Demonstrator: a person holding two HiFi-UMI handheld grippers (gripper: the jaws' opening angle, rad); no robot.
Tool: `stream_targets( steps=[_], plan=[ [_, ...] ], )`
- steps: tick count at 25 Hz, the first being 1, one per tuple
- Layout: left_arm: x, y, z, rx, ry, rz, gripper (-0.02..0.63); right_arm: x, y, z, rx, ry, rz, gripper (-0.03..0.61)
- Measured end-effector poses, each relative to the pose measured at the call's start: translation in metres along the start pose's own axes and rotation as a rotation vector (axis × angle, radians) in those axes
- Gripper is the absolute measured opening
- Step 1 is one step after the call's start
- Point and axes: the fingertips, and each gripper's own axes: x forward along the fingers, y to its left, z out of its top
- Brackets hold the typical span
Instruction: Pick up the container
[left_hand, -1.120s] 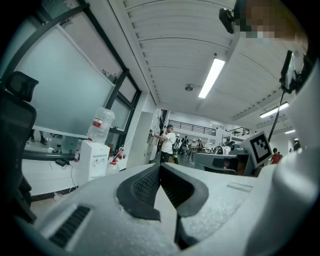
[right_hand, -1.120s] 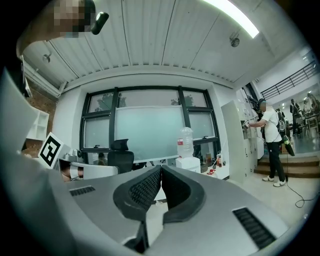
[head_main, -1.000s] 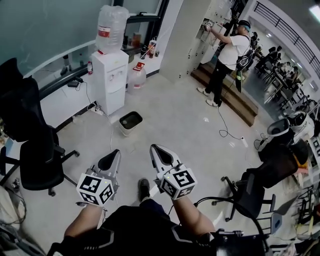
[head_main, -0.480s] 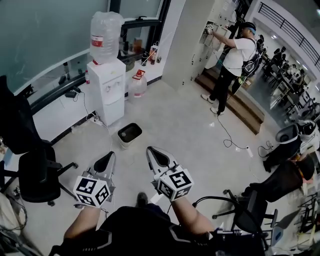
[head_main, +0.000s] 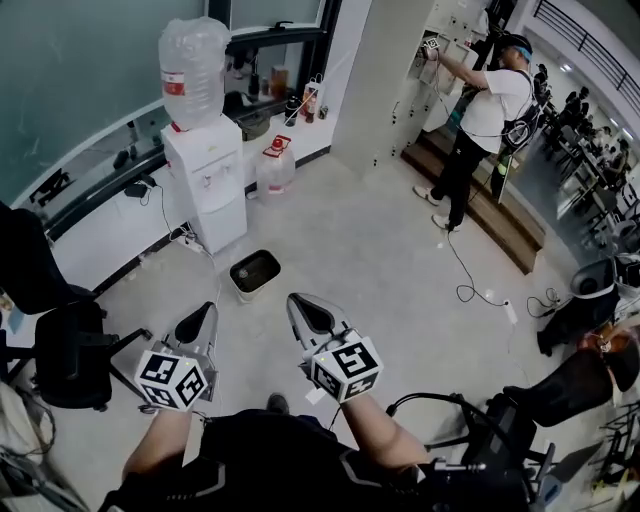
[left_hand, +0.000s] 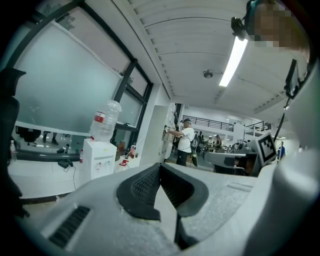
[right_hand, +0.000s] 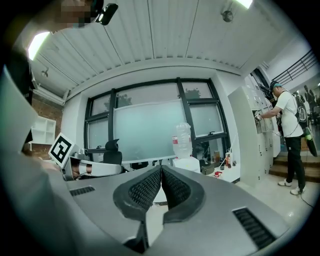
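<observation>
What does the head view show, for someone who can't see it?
The left gripper and right gripper, both shut and empty, point toward a small open container on the floor. A white water dispenser stands beyond it, and a person in a white shirt stands farther off.

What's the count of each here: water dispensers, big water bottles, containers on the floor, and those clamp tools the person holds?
Water dispenser: 1
Water bottles: 2
Container: 1
Grippers: 2, left gripper and right gripper
Total: 6
</observation>
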Motion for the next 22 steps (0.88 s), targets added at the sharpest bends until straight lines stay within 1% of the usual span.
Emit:
stream_targets(
  steps=[3, 6, 12, 16, 18, 22],
  plan=[
    [0.023, 0.006, -0.001, 0.012, 0.013, 0.033, 0.006, 0.009, -0.028, -0.003, -0.012, 0.003, 0.015, 0.009],
    [0.04, 0.016, -0.006, 0.022, 0.041, 0.047, 0.006, 0.025, -0.047, -0.011, 0.024, 0.002, 0.025, 0.009],
    [0.073, 0.05, -0.017, -0.011, 0.084, 0.065, 0.006, 0.07, -0.071, -0.026, 0.057, 0.027, 0.042, 0.009],
    [0.096, 0.078, -0.022, -0.043, 0.1, 0.054, 0.006, 0.104, -0.088, -0.027, 0.059, 0.042, 0.016, 0.009],
    [0.11, 0.093, -0.022, -0.047, 0.101, 0.046, 0.006, 0.121, -0.094, -0.024, 0.05, 0.048, 0.006, 0.009],
    [0.137, 0.119, -0.012, -0.053, 0.085, 0.034, 0.006, 0.152, -0.102, -0.019, 0.034, 0.058, -0.004, 0.009]
  ],
)
